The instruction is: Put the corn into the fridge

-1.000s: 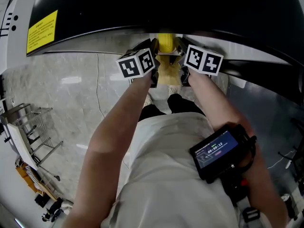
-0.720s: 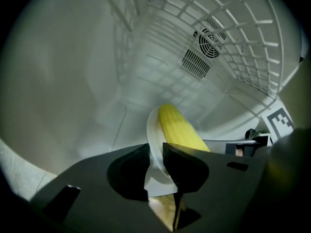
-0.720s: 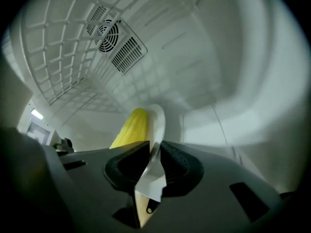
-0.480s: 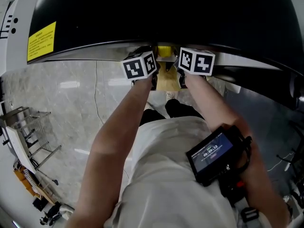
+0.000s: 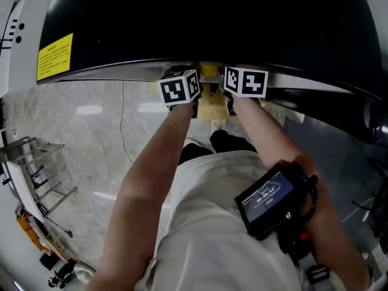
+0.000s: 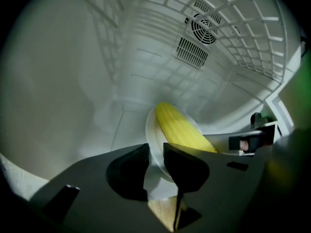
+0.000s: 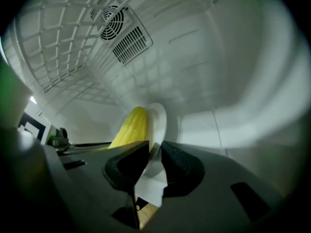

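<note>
**Corn on plate, inside fridge compartment, both tongs engaged**

Left gripper [image 6: 155,154]: jaws clenched on the near rim of a white plate [image 6: 150,135]. Right gripper [image 7: 154,152]: jaws likewise clamped on the rim of the same plate [image 7: 159,118], at its opposite side. The plate is thus carried between the two tools.

Corn [image 6: 182,130]: one yellow cob, lying on the plate, seen at 1 o'clock from the left jaws and at 11 o'clock from the right jaws [image 7: 130,127]. Plate and cob are within the fridge cavity.

Cavity: white moulded walls, evenly lit. A round fan grille with a slotted vent below it [image 6: 204,28] is noted on the back wall, and a white wire shelf [image 6: 243,28] overhead at 1 o'clock.

Head view: the fridge's black glossy casing [image 5: 212,23] fills the 12 o'clock half; a yellow label [image 5: 54,56] is at 10 o'clock. Both marker cubes sit just beneath its edge. The floor [image 5: 91,120] is pale grey marbled tile. A metal wire rack [image 5: 30,162] stands at 8 o'clock. A small screen [image 5: 270,196] is strapped to the right forearm.
</note>
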The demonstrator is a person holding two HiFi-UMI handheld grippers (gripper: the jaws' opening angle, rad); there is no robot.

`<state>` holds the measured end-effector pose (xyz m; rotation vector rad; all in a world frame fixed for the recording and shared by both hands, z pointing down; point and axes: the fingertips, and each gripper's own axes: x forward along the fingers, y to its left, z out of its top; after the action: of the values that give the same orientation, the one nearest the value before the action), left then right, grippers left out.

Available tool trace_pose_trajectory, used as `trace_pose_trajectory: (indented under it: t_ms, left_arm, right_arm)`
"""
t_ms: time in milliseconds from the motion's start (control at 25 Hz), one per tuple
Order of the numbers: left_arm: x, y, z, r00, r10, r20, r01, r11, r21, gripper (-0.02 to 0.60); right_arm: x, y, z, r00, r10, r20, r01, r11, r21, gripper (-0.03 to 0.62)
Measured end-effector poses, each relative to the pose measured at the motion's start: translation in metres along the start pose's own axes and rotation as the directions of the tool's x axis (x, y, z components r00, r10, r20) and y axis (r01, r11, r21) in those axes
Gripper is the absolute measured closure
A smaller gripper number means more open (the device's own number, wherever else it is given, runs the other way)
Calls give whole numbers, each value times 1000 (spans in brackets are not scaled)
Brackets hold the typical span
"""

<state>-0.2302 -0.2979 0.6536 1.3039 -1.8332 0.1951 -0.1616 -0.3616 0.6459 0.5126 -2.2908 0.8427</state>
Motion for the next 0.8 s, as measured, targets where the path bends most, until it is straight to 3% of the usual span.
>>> trace_pose_trajectory:
  t_ms: [200, 440, 800]
  left_arm:
    - [-1, 1, 3, 999, -25, 27, 26, 1000, -16, 508]
    - [-6, 7, 3, 999, 0, 52, 2, 999, -45, 477]
    - [-22, 12, 4, 996, 7, 89, -5, 1000, -17, 477]
  right_arm:
    - [3, -6, -6, 1000, -13, -14, 13, 1000, -5, 517]
    - [1, -9, -4, 999, -37, 3, 37, 999, -32, 510]
    - [-6, -11, 0, 996, -62, 68, 67, 995, -75, 510]
